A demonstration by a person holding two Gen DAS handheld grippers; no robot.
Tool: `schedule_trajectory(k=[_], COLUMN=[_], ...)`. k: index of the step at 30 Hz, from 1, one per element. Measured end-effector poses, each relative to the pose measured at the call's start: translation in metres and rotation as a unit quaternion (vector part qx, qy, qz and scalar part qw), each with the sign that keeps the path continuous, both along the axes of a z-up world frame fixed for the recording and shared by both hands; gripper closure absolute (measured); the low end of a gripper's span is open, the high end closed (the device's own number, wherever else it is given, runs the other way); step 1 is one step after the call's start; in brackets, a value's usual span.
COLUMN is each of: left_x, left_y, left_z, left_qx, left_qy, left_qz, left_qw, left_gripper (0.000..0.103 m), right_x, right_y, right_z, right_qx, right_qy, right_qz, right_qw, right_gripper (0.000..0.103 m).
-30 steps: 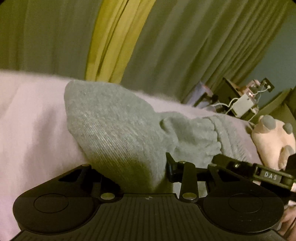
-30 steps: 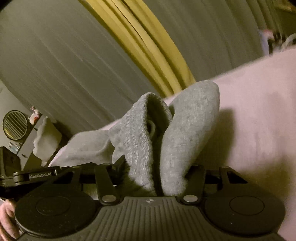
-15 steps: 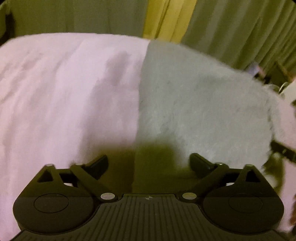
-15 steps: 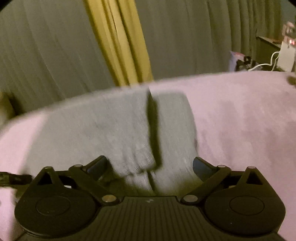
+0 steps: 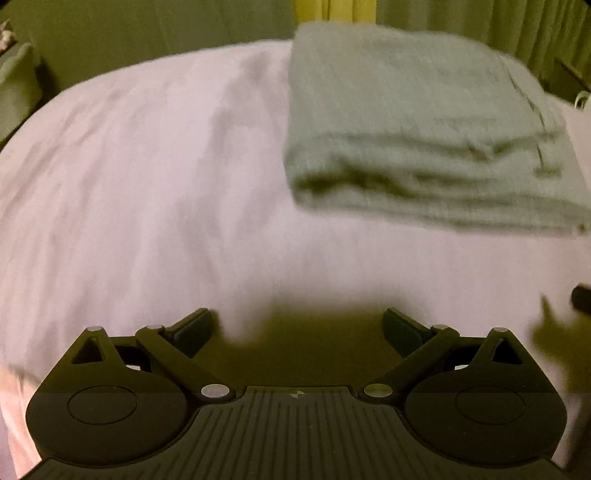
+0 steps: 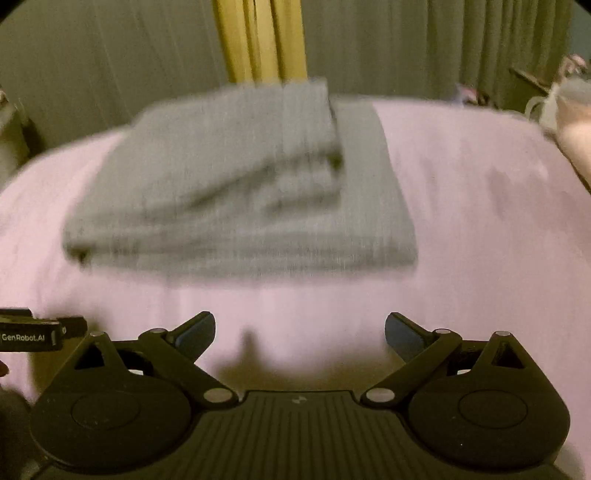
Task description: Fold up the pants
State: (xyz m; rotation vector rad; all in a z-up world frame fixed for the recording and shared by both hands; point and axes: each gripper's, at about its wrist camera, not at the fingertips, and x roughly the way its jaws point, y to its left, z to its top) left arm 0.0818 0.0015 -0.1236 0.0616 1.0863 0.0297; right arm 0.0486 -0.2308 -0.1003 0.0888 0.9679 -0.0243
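Pale pink bedding fills the left wrist view, with grey-green curtains behind. Folded grey pants lie in a stack at upper right, well clear of the left gripper, whose jaws gape wide with nothing between them.

From the right wrist, the pants sit left of centre on the bedding, blurred. The right gripper stands spread and empty too.

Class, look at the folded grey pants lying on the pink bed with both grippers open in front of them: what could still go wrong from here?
1. The pants are stacked unevenly, the top layer set back from the bottom one, so the fold might slump or spread.
2. The pink bed cover looks soft and creased; any nudge from the open left gripper or right gripper could shift the stack.
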Motion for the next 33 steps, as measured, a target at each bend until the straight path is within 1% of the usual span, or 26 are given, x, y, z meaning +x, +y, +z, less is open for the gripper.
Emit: schedule_trajectory(k=[1, 2, 3, 4, 5, 6, 8, 11, 14, 15, 16, 17, 18, 19, 21, 23, 25, 27, 30, 33], left_x=[-0.006, -0.012, -0.019, -0.023, -0.027, -0.031, -0.034, -0.039, -0.057, -0.064, -0.07, -0.074, -0.079, -0.083, -0.088, -0.09, -0.092, -0.093, -0.094, -0.096], left_y=[-0.002, -0.002, -0.002, -0.001, -0.001, 0.0, -0.003, -0.001, -0.002, -0.006, -0.01, -0.015, -0.018, -0.021, -0.028, -0.03, -0.028, -0.025, -0.02, -0.021], left_z=[0.005, 0.012, 0.019, 0.022, 0.023, 0.022, 0.021, 0.013, 0.015, 0.017, 0.023, 0.031, 0.04, 0.052, 0.077, 0.101, 0.124, 0.141, 0.162, 0.179], left_qx=[0.0, -0.008, -0.024, -0.041, -0.055, -0.065, -0.068, -0.074, -0.077, -0.07, -0.057, -0.038, -0.019, -0.006, 0.012, 0.015, 0.001, -0.004, 0.003, 0.012], left_qy=[-0.01, -0.03, -0.054, -0.068, -0.072, -0.069, -0.057, -0.035, -0.013, -0.015, -0.016, -0.019, -0.028, -0.044, -0.066, -0.081, -0.103, -0.118, -0.125, -0.126], left_qz=[-0.004, -0.005, -0.008, -0.012, -0.015, -0.014, 0.002, 0.025, 0.041, 0.03, 0.02, 0.022, 0.027, 0.021, 0.009, 0.01, 0.014, 0.024, 0.032, 0.031], left_qw=[0.9999, 0.9995, 0.9982, 0.9968, 0.9958, 0.9954, 0.996, 0.9963, 0.9961, 0.9969, 0.998, 0.9989, 0.9991, 0.9988, 0.9977, 0.9966, 0.9946, 0.9927, 0.9916, 0.9914], left_gripper=[0.002, 0.002, 0.002, 0.002, 0.002, 0.002, 0.002, 0.002, 0.002, 0.002, 0.002, 0.002, 0.002, 0.002, 0.002, 0.002, 0.002, 0.001, 0.001, 0.001], right_x=[-0.006, -0.014, -0.02, -0.024, -0.025, -0.027, -0.029, -0.048, -0.061, -0.064, -0.066, -0.068, -0.07, -0.072, -0.073, -0.072, -0.069, -0.07, -0.074, -0.074], right_y=[0.003, 0.006, 0.008, 0.009, 0.009, 0.009, 0.007, 0.006, 0.007, 0.008, 0.009, 0.011, 0.012, 0.013, 0.015, 0.016, 0.016, 0.016, 0.014, 0.011], right_z=[-0.005, -0.01, -0.012, -0.013, -0.012, -0.008, -0.002, 0.008, 0.013, 0.016, 0.02, 0.024, 0.031, 0.04, 0.062, 0.087, 0.111, 0.132, 0.152, 0.162], right_qx=[-0.006, -0.01, -0.01, -0.009, -0.008, -0.01, -0.012, -0.003, 0.003, 0.002, 0.0, -0.003, -0.005, -0.005, -0.005, -0.008, -0.009, -0.003, 0.01, 0.014], right_qy=[0.013, 0.027, 0.028, 0.024, 0.024, 0.022, 0.005, -0.023, -0.022, -0.019, -0.016, -0.016, -0.018, -0.022, -0.035, -0.053, -0.06, -0.074, -0.091, -0.082], right_qz=[-0.003, 0.0, 0.004, 0.005, 0.004, 0.004, -0.001, -0.01, -0.012, -0.009, -0.006, -0.003, 0.003, 0.012, 0.021, 0.01, 0.008, 0.013, 0.016, 0.005], right_qw=[1.0, 1.0, 1.0, 1.0, 1.0, 1.0, 1.0, 1.0, 1.0, 1.0, 1.0, 1.0, 1.0, 1.0, 0.999, 0.999, 0.998, 0.997, 0.996, 0.996], right_gripper=[0.004, 0.004, 0.004, 0.004, 0.004, 0.004, 0.004, 0.004, 0.004, 0.004, 0.004, 0.004, 0.004, 0.004, 0.004, 0.004, 0.004, 0.004, 0.004, 0.004])
